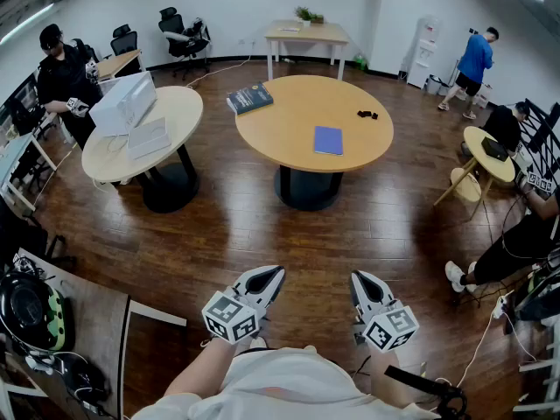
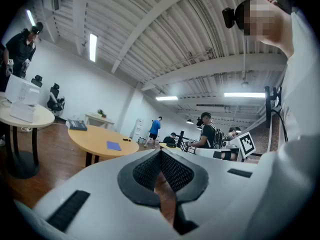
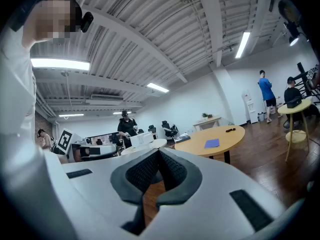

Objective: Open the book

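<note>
A thin blue book (image 1: 328,140) lies shut on the round wooden table (image 1: 289,134) in the middle of the room. A thicker dark book (image 1: 250,99) rests at that table's far left edge. Both grippers hang close to my body, over the wooden floor and well short of the table. My left gripper (image 1: 267,280) is shut with nothing in it, and so is my right gripper (image 1: 363,285). The left gripper view looks past its jaw tips (image 2: 161,154) to the blue book (image 2: 113,145). In the right gripper view the blue book (image 3: 212,143) lies beyond the shut gripper (image 3: 159,156).
A second round table (image 1: 179,112) at the left carries white boxes (image 1: 124,103). A small black object (image 1: 367,114) lies on the middle table. A small round table (image 1: 477,138) and seated people are at the right. A desk (image 1: 79,318) with gear stands at the lower left.
</note>
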A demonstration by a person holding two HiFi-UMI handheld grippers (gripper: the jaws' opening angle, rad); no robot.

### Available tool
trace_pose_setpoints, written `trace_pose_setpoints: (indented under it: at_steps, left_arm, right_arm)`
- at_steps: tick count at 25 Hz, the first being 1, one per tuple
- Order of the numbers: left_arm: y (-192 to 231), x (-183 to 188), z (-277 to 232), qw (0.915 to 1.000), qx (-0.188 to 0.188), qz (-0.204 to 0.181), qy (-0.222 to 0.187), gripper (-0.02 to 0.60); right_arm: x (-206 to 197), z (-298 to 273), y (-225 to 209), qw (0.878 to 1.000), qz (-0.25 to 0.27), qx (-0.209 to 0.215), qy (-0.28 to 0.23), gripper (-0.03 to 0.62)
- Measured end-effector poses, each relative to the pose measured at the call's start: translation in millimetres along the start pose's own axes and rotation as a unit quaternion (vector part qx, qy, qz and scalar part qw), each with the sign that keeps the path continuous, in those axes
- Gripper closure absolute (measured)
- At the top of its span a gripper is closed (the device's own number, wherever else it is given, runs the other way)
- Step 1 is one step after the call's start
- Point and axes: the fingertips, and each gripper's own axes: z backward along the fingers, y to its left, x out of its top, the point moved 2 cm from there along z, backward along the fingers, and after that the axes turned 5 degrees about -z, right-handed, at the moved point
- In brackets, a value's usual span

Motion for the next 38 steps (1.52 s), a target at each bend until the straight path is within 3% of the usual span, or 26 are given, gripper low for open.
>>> trace_pose_setpoints:
  at_steps: [11,16,21,29,38]
  left_arm:
    - [-38.5,-9.7,-43.2,0.9996,0.022,-0.011,0.014,0.572]
    - [-36.6,-7.4,-54.0,0.9992,0.030,-0.017,0.019,0.572]
    - [-21.8,-14.2,-79.6,0.9995,0.020,-0.008,0.021,0.572]
    - [37.6,-18.9,-150.2,0.9996,-0.007,0.020,0.017,0.572]
    - [171.1,9.7,-189.2,0.9997,0.012,0.020,0.010,0.572]
  right_arm:
    - [2.1,28.7,-62.4,1.000,-0.022,0.007,0.006,0.597]
    - [-5.6,26.6,-70.1,0.999,-0.036,0.018,0.012,0.596]
    - [-13.1,18.1,-91.8,0.999,-0.046,0.000,0.026,0.597]
    - [-5.9,-20.3,-149.5,0.996,-0.039,-0.055,0.054,0.597]
    - [39.6,-143.0,-181.2,0.996,-0.001,-0.066,0.052,0.595]
